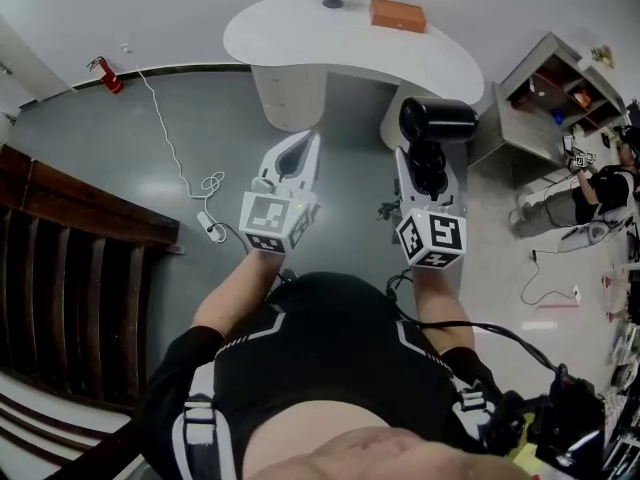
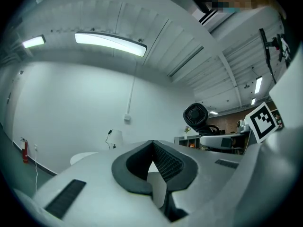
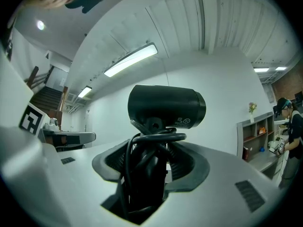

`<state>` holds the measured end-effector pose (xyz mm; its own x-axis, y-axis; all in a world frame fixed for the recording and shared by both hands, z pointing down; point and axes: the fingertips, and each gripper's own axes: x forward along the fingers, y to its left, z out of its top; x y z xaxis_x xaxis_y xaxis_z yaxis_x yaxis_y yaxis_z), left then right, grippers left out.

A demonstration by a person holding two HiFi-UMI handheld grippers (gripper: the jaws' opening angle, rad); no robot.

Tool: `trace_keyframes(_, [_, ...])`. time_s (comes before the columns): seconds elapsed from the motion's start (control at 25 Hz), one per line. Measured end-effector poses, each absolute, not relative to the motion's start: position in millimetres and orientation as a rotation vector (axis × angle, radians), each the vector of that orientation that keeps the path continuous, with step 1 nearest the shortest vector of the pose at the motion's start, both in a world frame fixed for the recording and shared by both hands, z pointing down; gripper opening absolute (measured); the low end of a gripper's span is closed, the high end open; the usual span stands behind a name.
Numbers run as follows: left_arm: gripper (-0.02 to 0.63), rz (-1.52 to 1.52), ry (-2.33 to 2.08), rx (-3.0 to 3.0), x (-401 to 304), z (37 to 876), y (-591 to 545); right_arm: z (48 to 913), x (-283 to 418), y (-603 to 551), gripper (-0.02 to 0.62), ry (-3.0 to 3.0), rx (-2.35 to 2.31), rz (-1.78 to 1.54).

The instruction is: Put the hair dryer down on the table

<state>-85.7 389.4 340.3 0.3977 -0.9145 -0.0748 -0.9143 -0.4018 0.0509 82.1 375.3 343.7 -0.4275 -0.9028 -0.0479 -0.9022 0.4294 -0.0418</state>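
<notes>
The carry is the step in hand: the black hair dryer (image 1: pixel 437 121) is up in the air in the right gripper (image 1: pixel 428 168), short of the near edge of the white curved bench (image 1: pixel 300 30) and over the grey floor (image 1: pixel 150 138), so nothing has been set down yet. The right gripper's fingers (image 3: pixel 189 167) are clamped on the dryer's handle, with the barrel standing above them. The left gripper (image 1: pixel 300 148) is held alongside with its fingers pressed together on nothing.

The next move, as I judge it, is to bring the dryer forward over a bare part of the bench top, clear of the orange box (image 1: pixel 398 14) near the far edge. It should then be lowered until the body rests, and only then should the fingers let go.

The dryer is a stubby matt-black barrel lying crosswise on a handle. A black cord (image 3: pixel 142 145) is wound in loops round the handle, and there is a small printed label on the barrel's underside. With the cord bundled, it may rock or roll when it is laid down.
</notes>
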Motion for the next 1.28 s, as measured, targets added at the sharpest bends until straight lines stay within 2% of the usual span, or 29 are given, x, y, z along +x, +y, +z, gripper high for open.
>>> trace_keyframes(0.4, [0.032,-0.133,-1.688,2.675,-89.3,335.2,386.4,339.6,50.1,372.2,0.245,2.612,-1.602,-0.002])
trace_keyframes(1.0, [0.032,-0.154,-1.595,2.695,-158.5,357.3,377.2,352.9,-16.7,370.7,0.245,2.575,-1.68,0.015])
trace_keyframes(1.28, [0.032,-0.139,-1.654,2.638,-167.0,364.6,325.1,360.8,-18.5,307.1,0.246,2.598,-1.652,-0.039])
